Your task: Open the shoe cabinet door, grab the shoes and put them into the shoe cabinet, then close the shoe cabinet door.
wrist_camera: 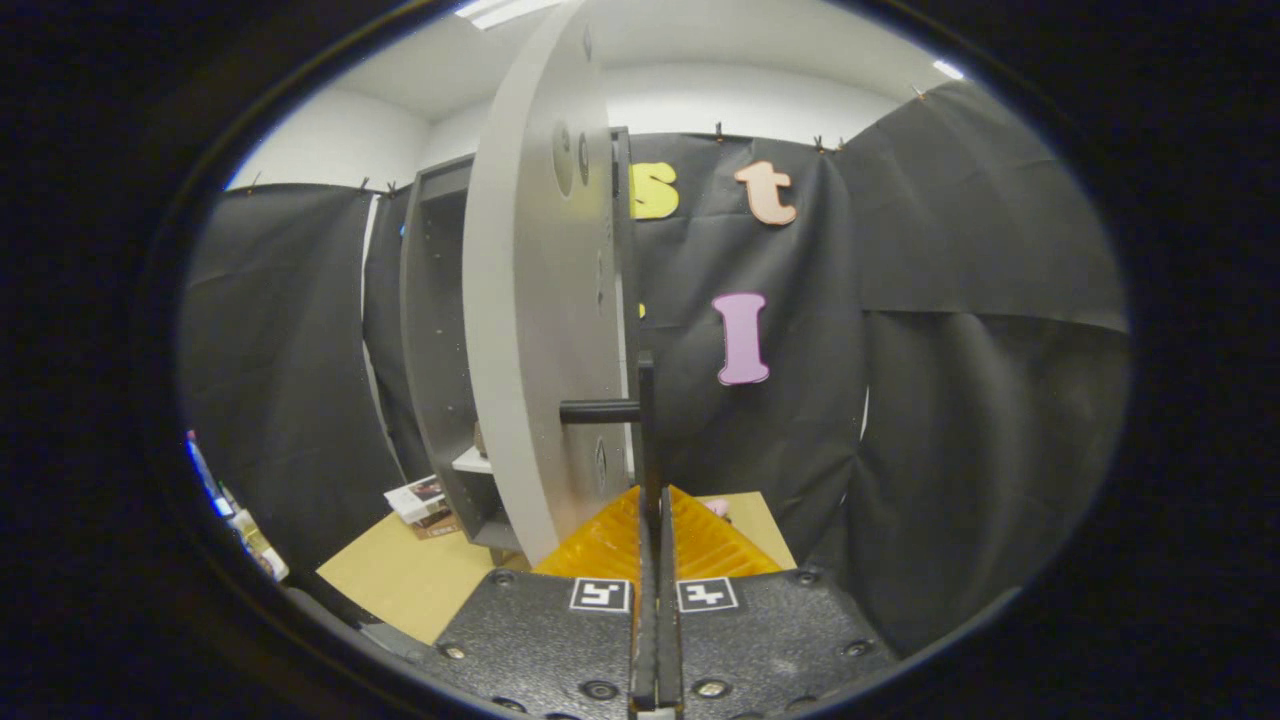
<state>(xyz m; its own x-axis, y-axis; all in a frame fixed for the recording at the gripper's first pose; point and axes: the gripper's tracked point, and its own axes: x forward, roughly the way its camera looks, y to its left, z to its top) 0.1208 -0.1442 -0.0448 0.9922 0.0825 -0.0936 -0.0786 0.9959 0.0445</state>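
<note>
The cabinet [432, 340] stands open on the bench [400, 575], its dark inside and a pale shelf [470, 461] showing past the door [530, 330], which is swung out edge-on just ahead of the fingers. The door's dark handle [645, 430], a bar on a short post, rises right at the fingertips. The hand-held gripper [656, 510] has its fingers drawn together, and they look clamped on the bar's lower end, though the contact itself is hard to make out. A bit of pink, perhaps a shoe [717, 508], lies on the bench just beyond the fingers; too little shows to be sure. A small box [425, 503] sits by the cabinet's foot. The hold looks thin: pulling off the door's arc could slip the bar from the tips, or drag the light cabinet across the bench into the box.
</note>
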